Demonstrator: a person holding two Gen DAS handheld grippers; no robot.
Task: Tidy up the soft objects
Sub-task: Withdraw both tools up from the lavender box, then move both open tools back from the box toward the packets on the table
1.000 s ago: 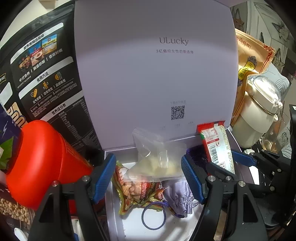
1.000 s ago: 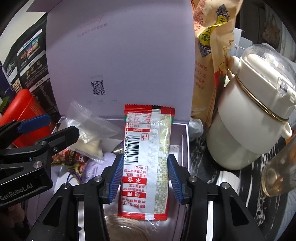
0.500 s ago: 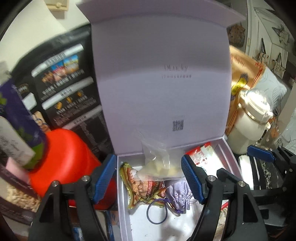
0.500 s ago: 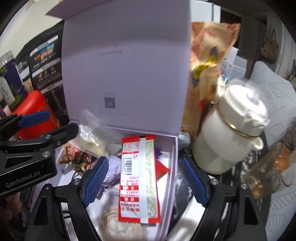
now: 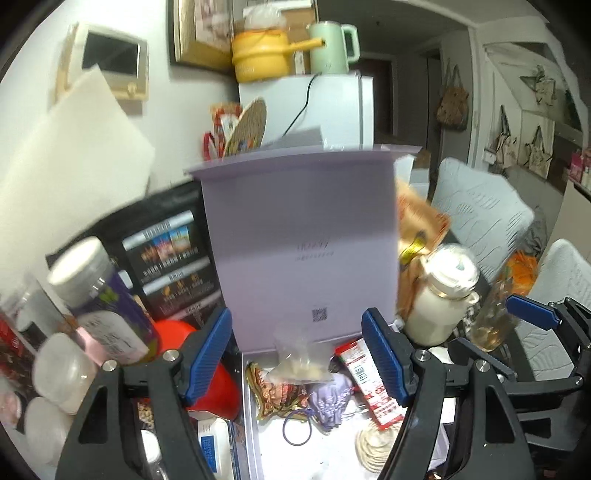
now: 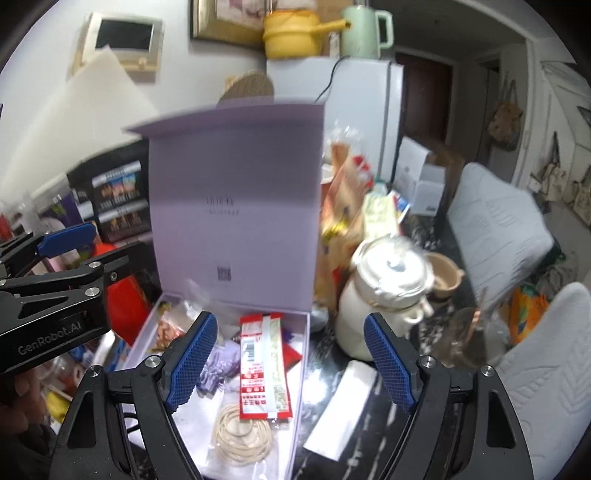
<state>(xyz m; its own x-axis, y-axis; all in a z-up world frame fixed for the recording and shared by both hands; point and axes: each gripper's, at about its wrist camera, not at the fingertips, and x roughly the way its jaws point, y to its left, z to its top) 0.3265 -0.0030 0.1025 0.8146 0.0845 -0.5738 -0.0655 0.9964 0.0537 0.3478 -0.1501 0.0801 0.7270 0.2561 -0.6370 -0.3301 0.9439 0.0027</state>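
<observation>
- A cream jug (image 6: 388,295) stands at three o'clock on the cluttered counter.
- A yellow pot (image 6: 291,33) and green kettle (image 6: 364,31) sit at twelve o'clock atop a white fridge (image 6: 365,110).
- A red container (image 5: 207,384) lies at nine o'clock.

Red-and-white packet (image 6: 263,363) lies flat inside open lilac box (image 6: 301,354).
</observation>
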